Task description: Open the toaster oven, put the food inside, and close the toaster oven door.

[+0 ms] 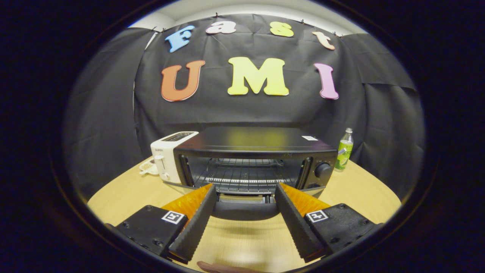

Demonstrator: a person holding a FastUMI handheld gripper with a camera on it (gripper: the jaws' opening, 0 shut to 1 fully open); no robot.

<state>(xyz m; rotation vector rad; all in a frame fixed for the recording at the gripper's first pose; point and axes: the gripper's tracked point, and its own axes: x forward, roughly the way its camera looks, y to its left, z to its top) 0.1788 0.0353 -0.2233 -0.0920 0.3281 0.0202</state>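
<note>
Black toaster oven [254, 159] sits on the wooden desk [125, 193], door [244, 206] already dropped open just ahead of the claw [245, 191], which is spread wide and empty. No food visible; fetch it next, then slide it level onto the rack [242, 175].

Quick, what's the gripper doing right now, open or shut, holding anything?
Gripper: open, holding nothing, fingers spread in front of the black toaster oven, whose door is down.

A light wooden table [352, 182] carries the toaster oven [254, 159], a white toaster [168, 155] and a green bottle [344, 151].
</note>
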